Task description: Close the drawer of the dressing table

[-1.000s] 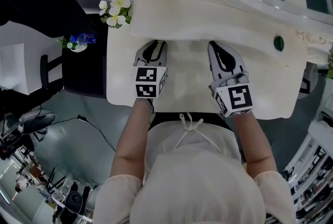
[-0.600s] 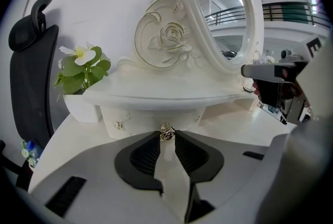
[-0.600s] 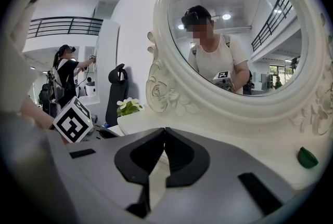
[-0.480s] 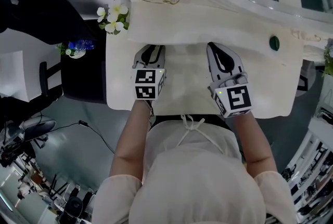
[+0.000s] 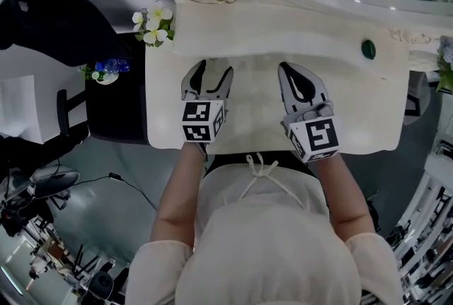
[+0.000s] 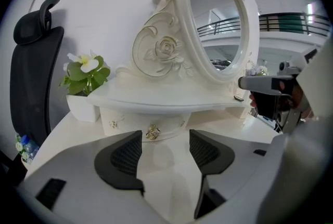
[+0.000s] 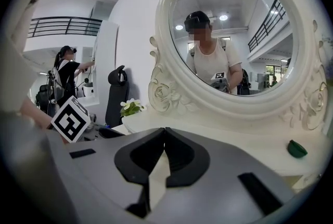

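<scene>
Left gripper (image 5: 207,74): jaws opening, nothing between them, over table (image 5: 249,135).
Right gripper (image 5: 298,76): jaws together, empty.
Drawer (image 6: 136,124): under shelf, gold knob (image 6: 152,133) just ahead of left jaws, untouched.

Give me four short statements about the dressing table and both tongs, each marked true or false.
1. The right tongs are shut with nothing in them. True.
2. The left tongs grip the drawer knob. False: their jaws are opening with nothing between them, and the gold knob sits ahead of them, untouched.
3. White flowers stand at the left end of the dressing table. True.
4. The mirror is square. False: it is oval, in a carved frame.
</scene>
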Demonstrator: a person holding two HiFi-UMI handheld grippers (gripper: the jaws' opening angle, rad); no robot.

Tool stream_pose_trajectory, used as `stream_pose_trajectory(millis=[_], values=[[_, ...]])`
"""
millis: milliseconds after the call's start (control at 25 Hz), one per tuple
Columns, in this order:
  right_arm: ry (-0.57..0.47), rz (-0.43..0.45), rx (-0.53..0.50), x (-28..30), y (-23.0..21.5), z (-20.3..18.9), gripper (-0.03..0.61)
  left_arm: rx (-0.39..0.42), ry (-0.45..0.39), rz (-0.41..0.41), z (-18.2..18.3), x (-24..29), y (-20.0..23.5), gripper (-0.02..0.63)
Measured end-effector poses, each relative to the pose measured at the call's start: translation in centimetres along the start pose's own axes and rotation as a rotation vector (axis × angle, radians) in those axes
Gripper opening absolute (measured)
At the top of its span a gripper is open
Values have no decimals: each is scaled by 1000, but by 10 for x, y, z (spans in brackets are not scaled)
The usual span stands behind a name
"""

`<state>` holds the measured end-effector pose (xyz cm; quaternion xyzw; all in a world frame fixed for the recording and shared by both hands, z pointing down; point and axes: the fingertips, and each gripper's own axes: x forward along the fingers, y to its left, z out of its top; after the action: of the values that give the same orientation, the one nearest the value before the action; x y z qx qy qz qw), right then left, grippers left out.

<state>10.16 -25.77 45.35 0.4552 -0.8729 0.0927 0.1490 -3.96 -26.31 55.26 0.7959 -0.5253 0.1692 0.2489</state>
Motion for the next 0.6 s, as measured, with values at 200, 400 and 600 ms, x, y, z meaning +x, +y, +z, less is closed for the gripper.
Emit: stream_pose_trajectory(millis=[200, 400, 600], values=[[-5, -13, 12, -15, 6, 4, 6, 70, -25, -15, 13, -26, -12, 285], [-38, -28, 6, -32, 13, 15, 6, 107, -102, -27, 44, -55, -21, 284], [-74, -9, 30, -52, 18, 29, 6, 157, -218, -79, 90, -92, -44, 284]])
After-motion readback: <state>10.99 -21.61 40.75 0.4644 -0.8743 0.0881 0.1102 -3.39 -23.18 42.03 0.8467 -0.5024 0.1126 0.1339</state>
